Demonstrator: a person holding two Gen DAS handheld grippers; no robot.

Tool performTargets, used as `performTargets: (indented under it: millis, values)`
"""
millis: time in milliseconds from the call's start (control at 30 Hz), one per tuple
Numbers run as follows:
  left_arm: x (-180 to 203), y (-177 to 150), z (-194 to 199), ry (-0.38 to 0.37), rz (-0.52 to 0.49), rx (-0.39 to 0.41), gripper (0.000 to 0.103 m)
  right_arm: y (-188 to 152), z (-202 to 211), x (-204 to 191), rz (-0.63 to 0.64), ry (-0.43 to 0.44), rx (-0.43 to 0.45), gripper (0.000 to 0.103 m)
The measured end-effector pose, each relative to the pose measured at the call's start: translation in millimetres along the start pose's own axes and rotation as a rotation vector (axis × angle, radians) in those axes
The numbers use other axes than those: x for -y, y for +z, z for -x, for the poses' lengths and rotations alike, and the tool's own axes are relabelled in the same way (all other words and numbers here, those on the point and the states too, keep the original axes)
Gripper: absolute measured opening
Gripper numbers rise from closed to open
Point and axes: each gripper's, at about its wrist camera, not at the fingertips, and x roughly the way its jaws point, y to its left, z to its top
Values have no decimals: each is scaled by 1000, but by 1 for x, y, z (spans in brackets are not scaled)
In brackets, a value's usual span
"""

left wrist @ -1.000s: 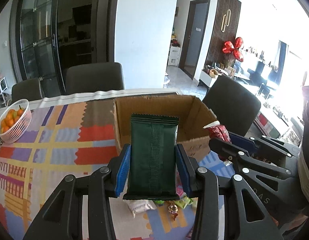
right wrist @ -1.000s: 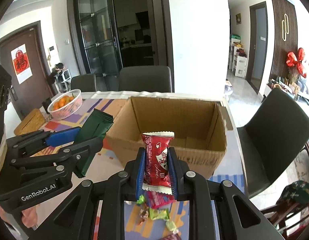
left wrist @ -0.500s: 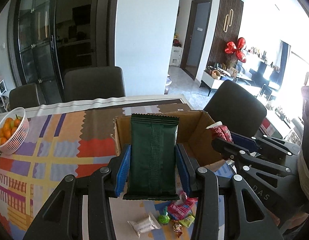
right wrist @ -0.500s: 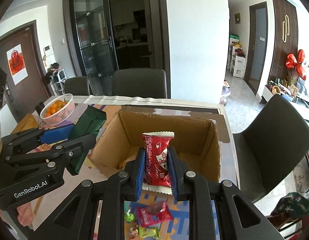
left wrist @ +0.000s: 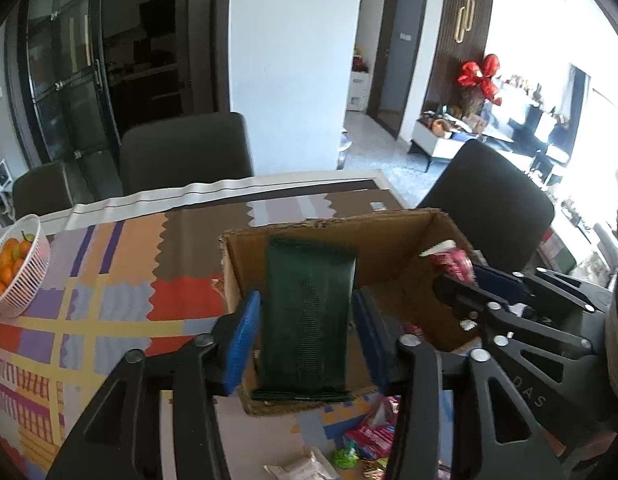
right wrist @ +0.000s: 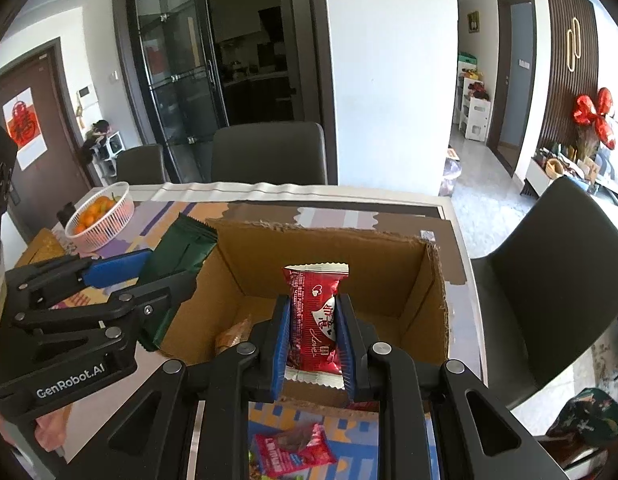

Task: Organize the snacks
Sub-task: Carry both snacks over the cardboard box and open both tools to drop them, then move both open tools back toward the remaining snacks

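Up front, the cardboard box point(right wrist: 333, 280) sits open on the patterned tablecloth point(left wrist: 121, 304). Over it, the left gripper point(left wrist: 307, 320) has just been opening, its pads apparently clear of the blurred green packet point(left wrist: 307, 316) between them. The right gripper point(right wrist: 312, 330) is clamped on a red packet point(right wrist: 315, 320) above the box.

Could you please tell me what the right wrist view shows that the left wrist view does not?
Only the right wrist view: a tan snack lying inside the brown cardboard box. Only the left wrist view: a white packet on the patterned tablecloth. Both: the box, the dark green packet between the left gripper's jaws, which have just been opening, the red packet clamped by the right gripper, the white basket of oranges.
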Motion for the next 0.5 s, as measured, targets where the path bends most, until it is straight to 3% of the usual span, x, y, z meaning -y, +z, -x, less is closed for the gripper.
performTargets:
  millis: [133,500]
  values:
    - [-4,-7,1,22,1,6,57,-5,-4,3,-19,-40,6,34]
    - [15,-39,48,32,-71,93,57,-32,32,3,-29,-10,49,34]
